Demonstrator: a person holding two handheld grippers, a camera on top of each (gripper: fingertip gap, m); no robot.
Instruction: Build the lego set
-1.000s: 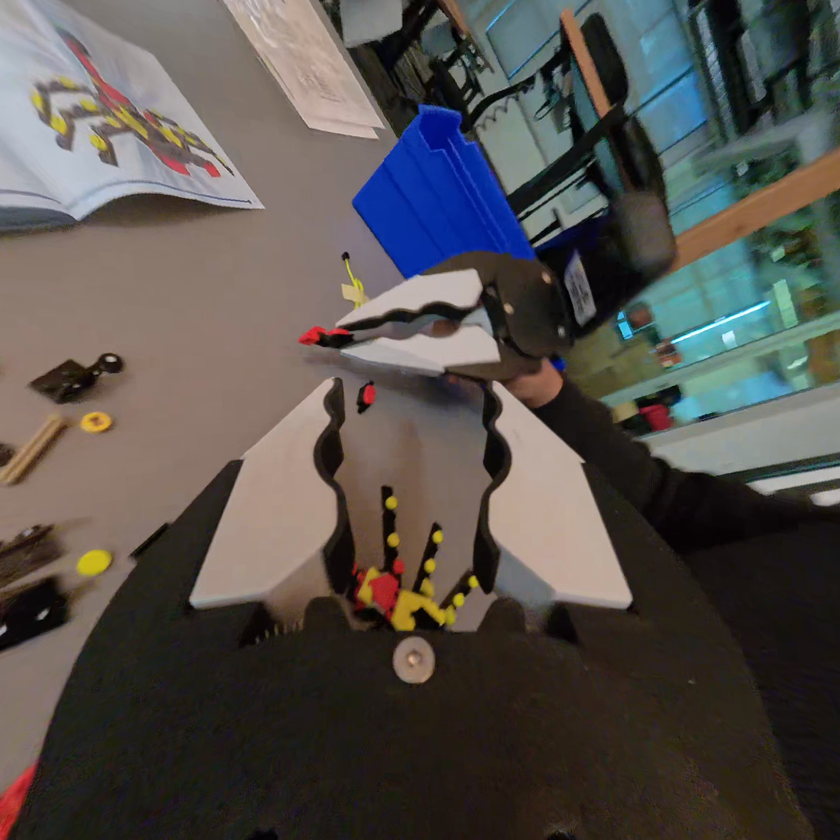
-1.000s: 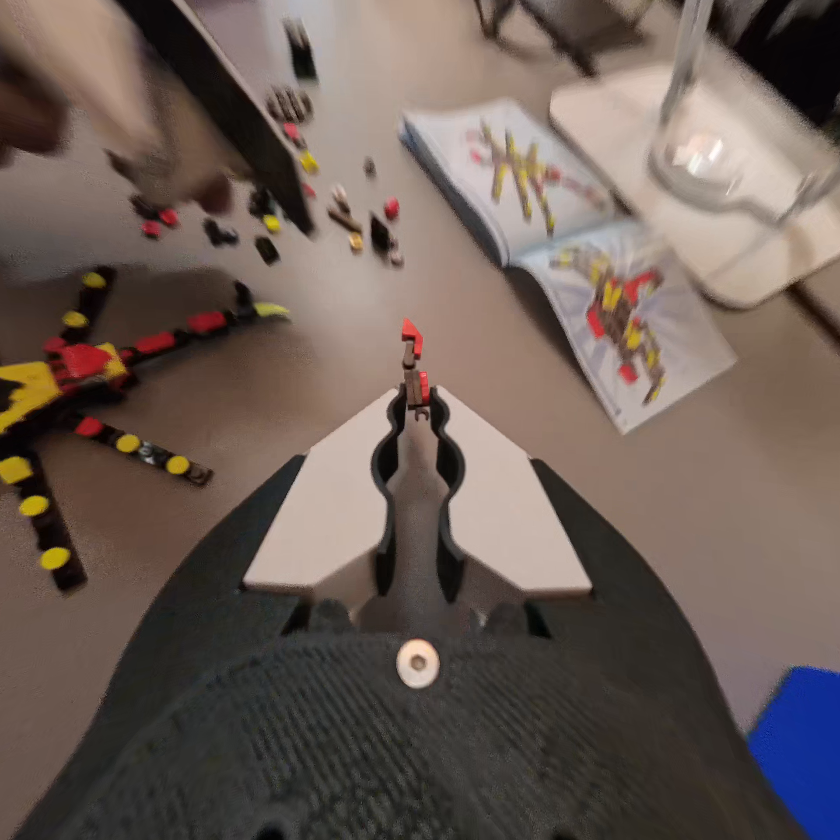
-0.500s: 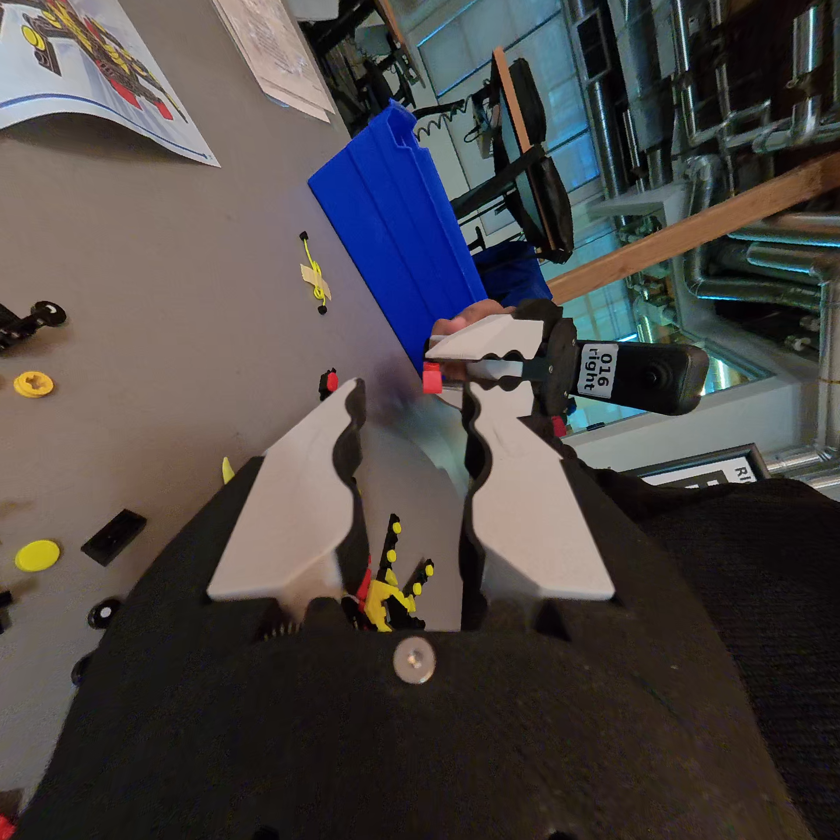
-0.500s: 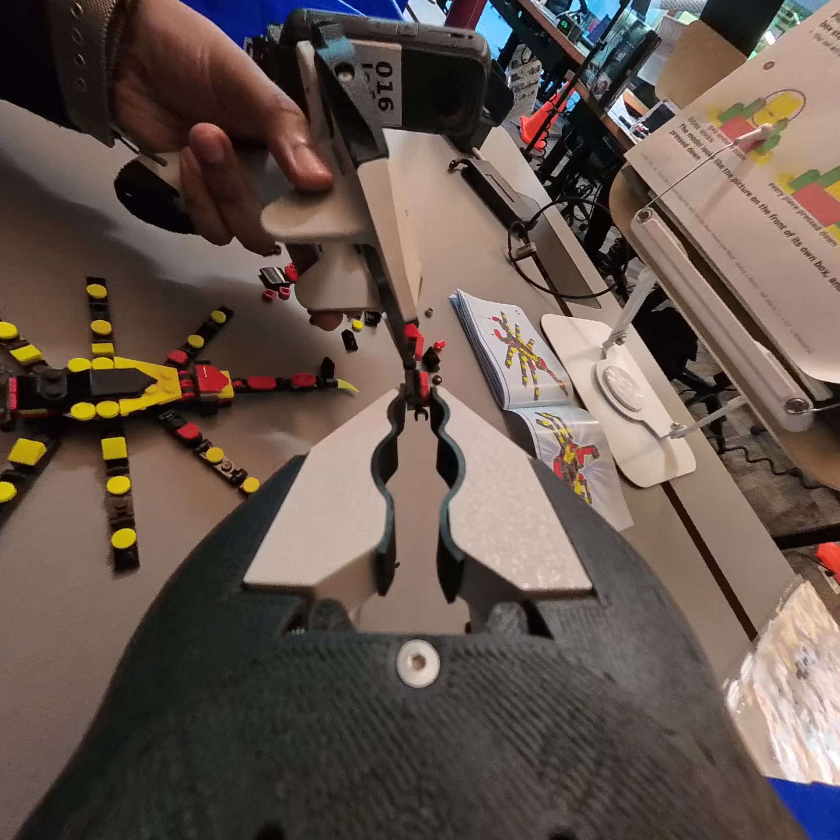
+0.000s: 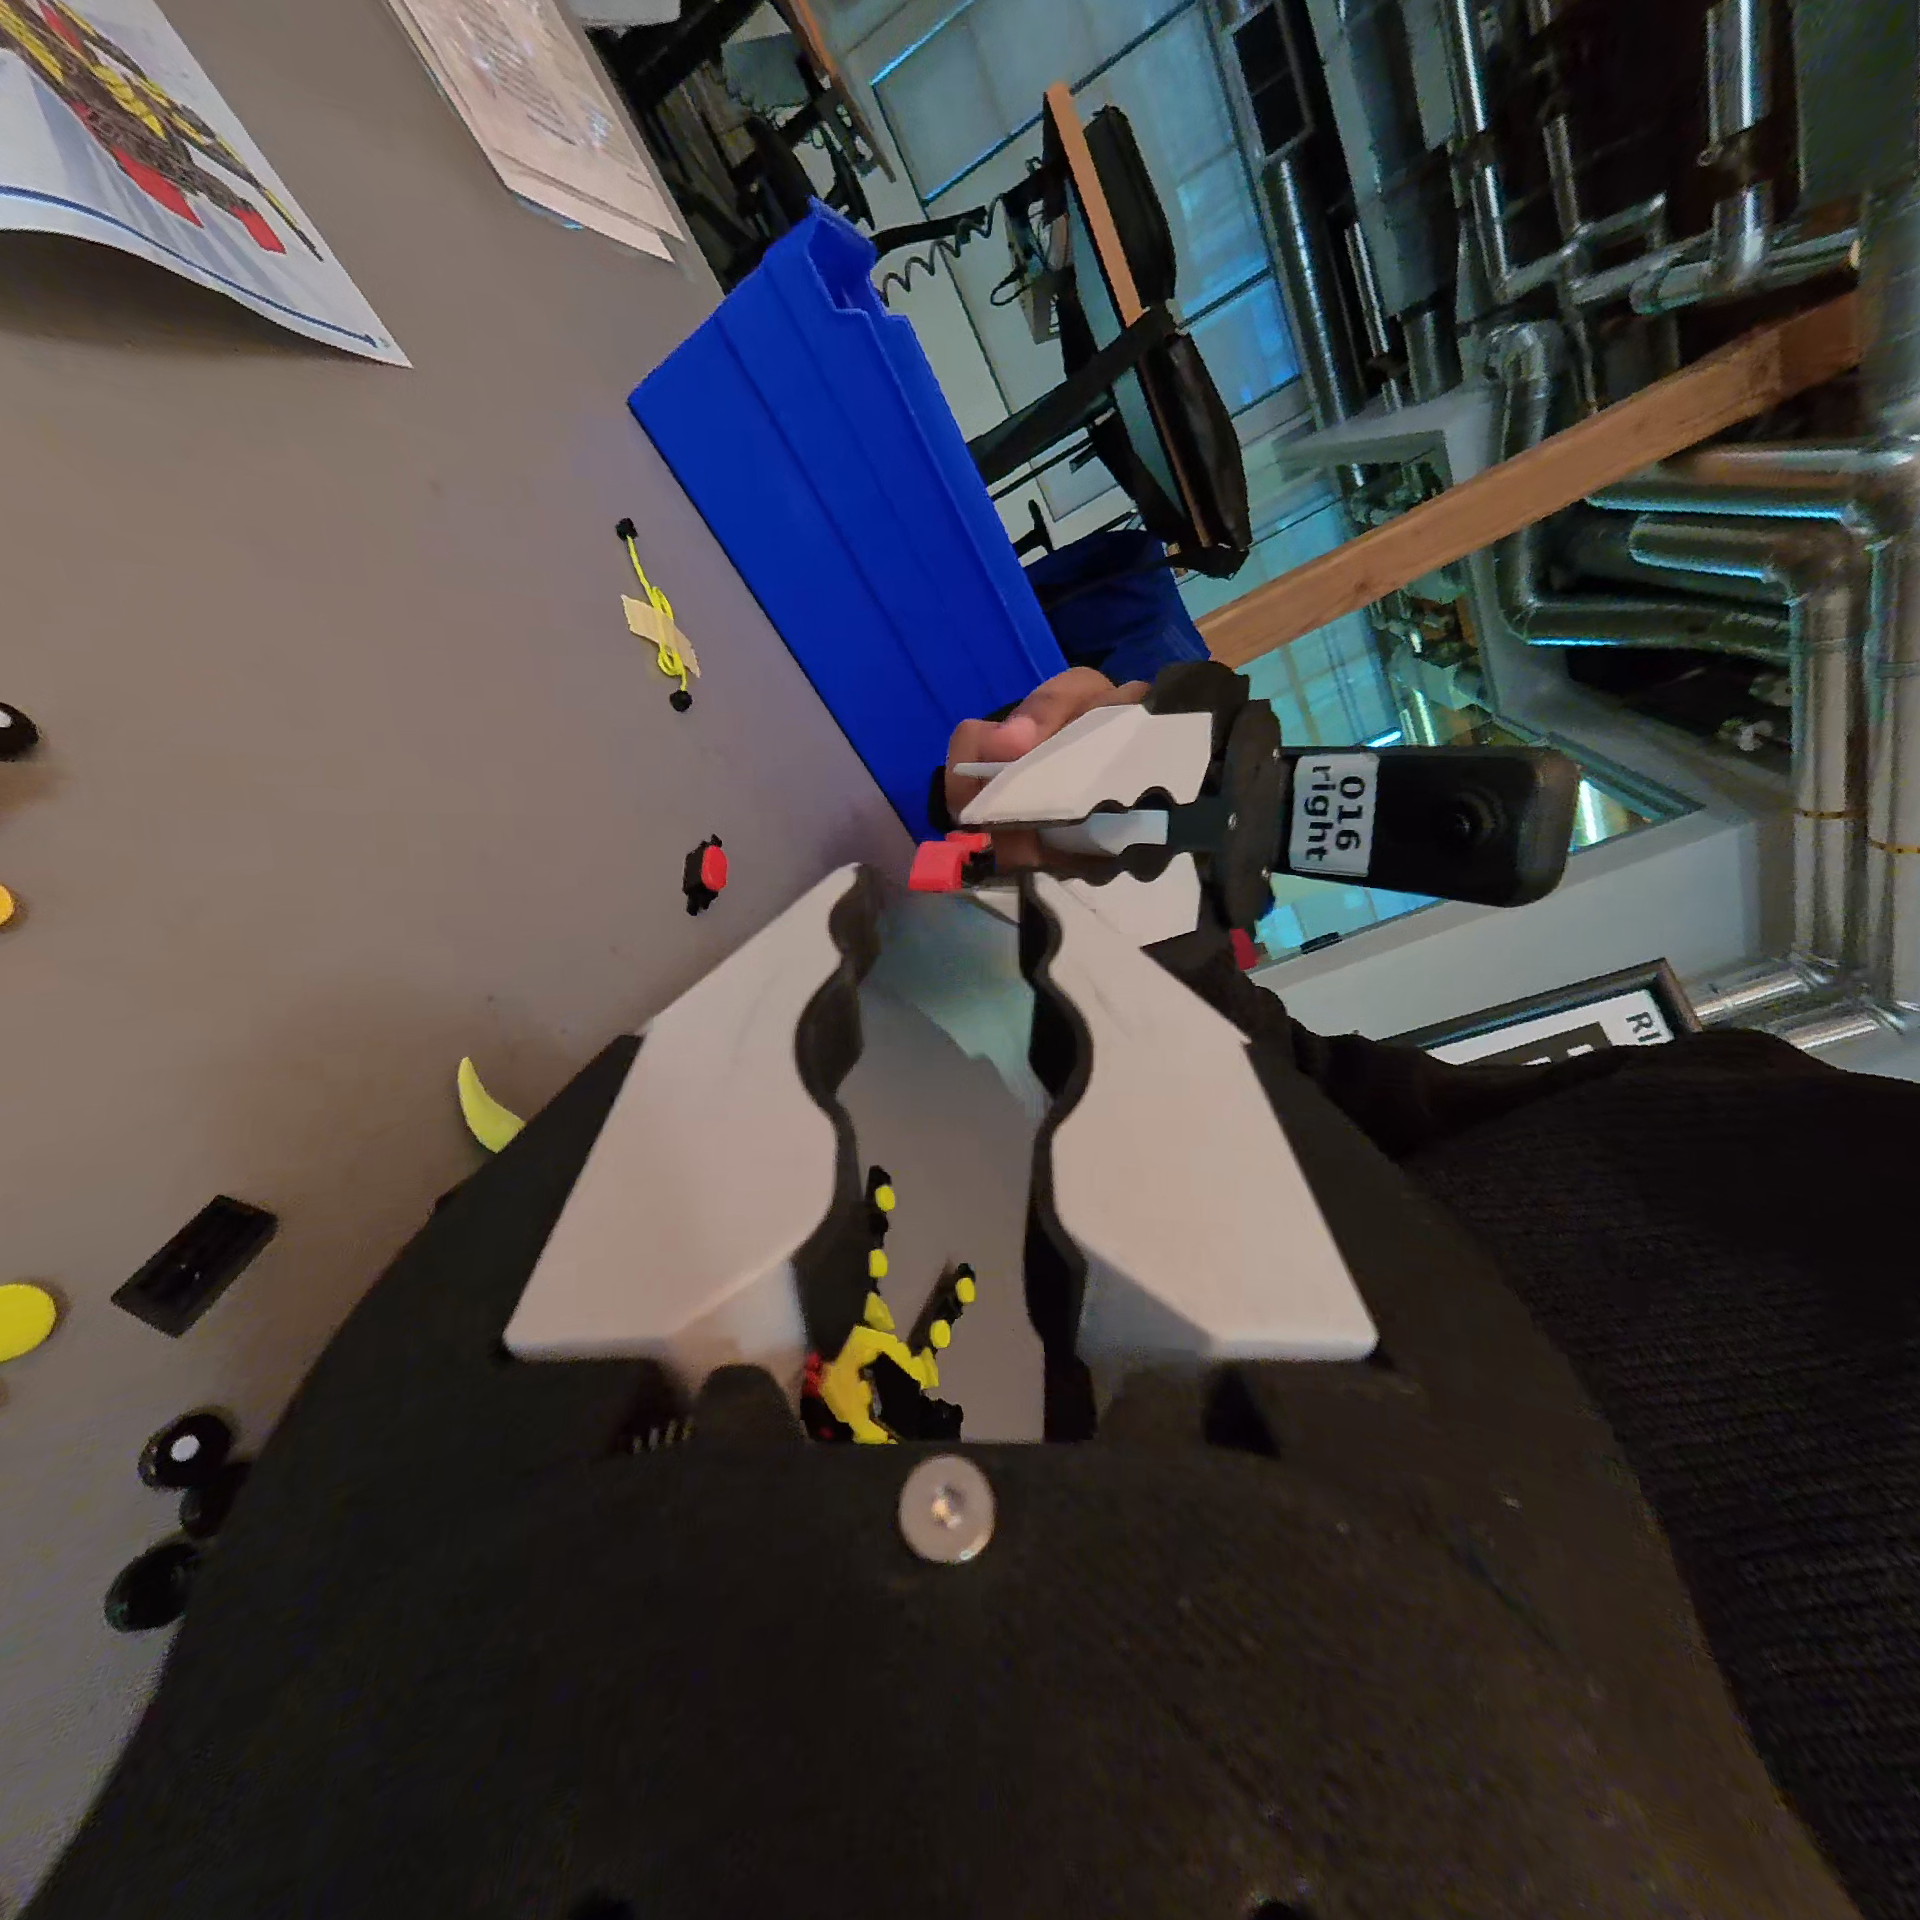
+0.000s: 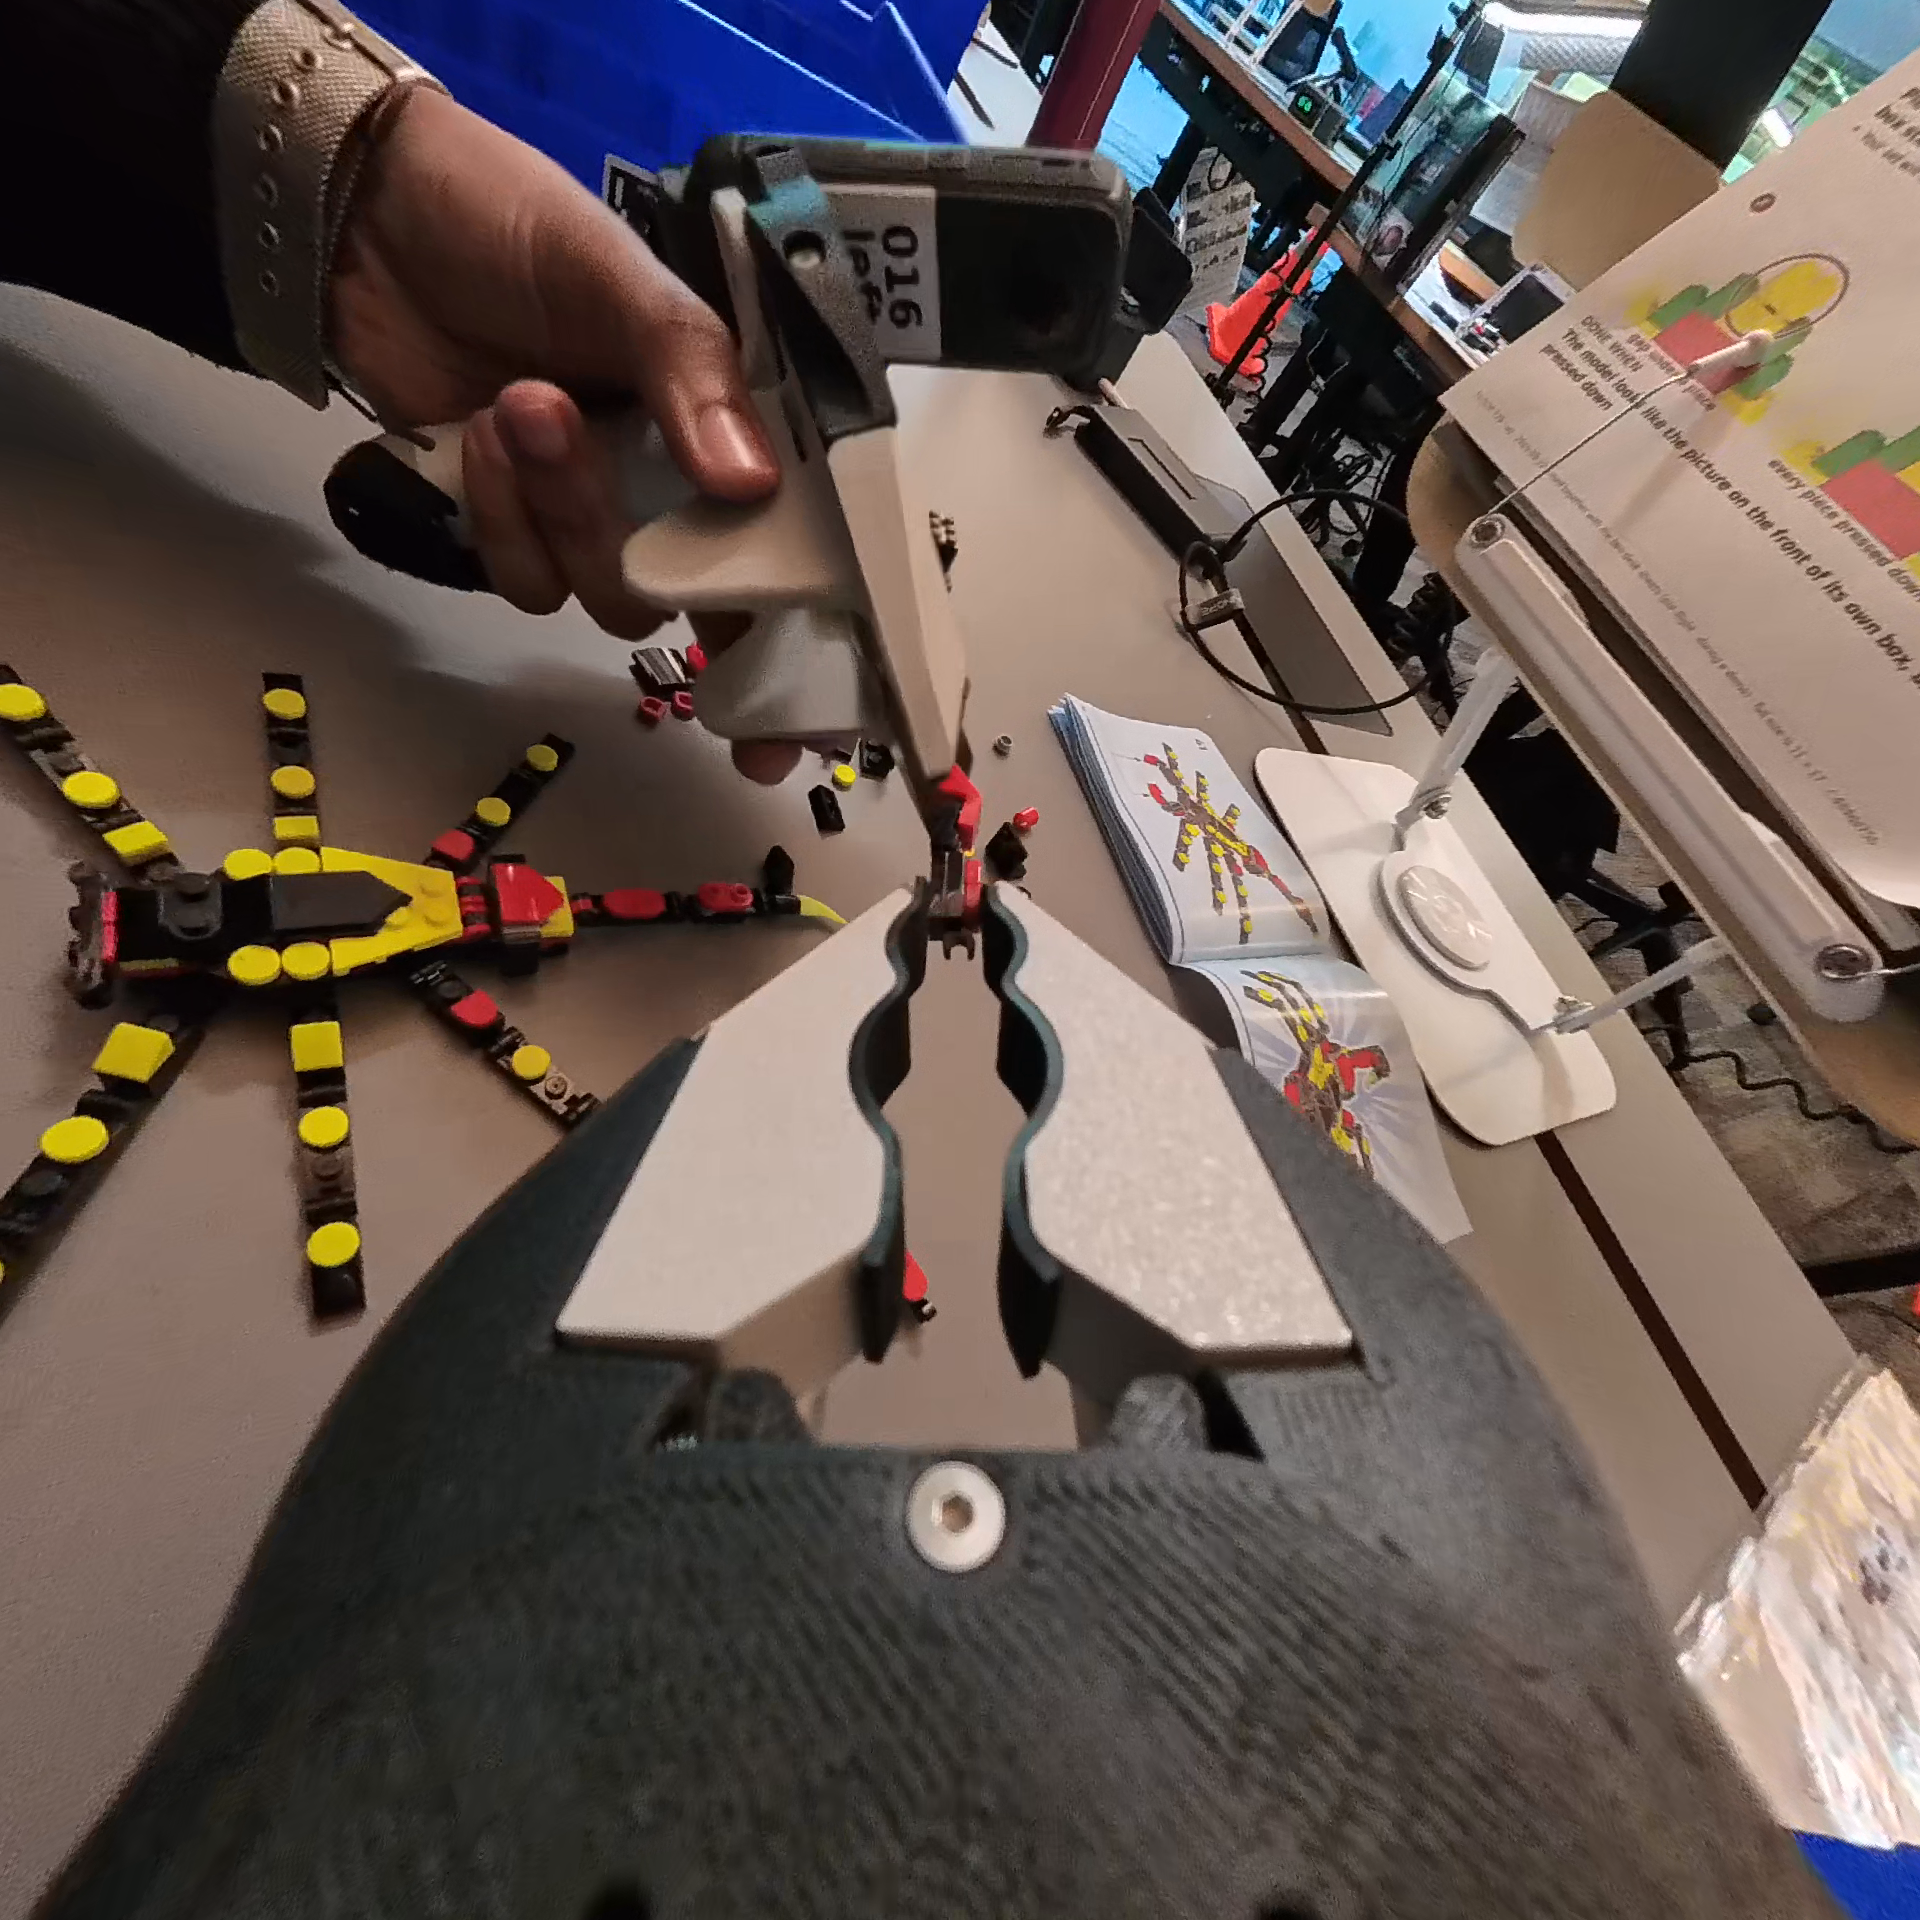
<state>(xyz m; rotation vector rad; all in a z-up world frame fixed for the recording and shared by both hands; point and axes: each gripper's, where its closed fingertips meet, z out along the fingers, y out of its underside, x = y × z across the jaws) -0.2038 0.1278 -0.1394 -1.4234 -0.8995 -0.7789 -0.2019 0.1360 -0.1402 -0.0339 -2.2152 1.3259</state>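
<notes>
My right gripper (image 6: pixel 951 914) is shut on a small red-and-black lego piece (image 6: pixel 958 868) and holds it above the table. It also shows in the left wrist view (image 5: pixel 971 836), with the piece's red end (image 5: pixel 940 864) just beyond my left gripper's tips. My left gripper (image 5: pixel 943 912) is open, with a narrow gap and nothing in it. In the right wrist view one of its fingers (image 6: pixel 914 644) comes down from above and its tip touches the piece's top. The yellow, black and red spider model (image 6: pixel 312 914) lies flat on the table at the left.
A blue bin (image 5: pixel 852 540) stands at the table's far side. An open instruction booklet (image 6: pixel 1205 862) and a white stand base (image 6: pixel 1455 935) lie to the right. Loose small pieces (image 6: pixel 831 800) lie beneath the left gripper. A yellow claw (image 5: pixel 483 1117) and a black plate (image 5: pixel 192 1262) lie nearby. Left and right tips are no more than a few centimetres apart. The black plate (image 5: pixel 192 1262) is about 11 cm from my left fingertips. The right camera catches it too, in the right wrist view (image 6: pixel 829 805).
The two grippers have come together above the table. The right one has brought the piece up to the left one's tips. The left gripper's jaws have narrowed.
</notes>
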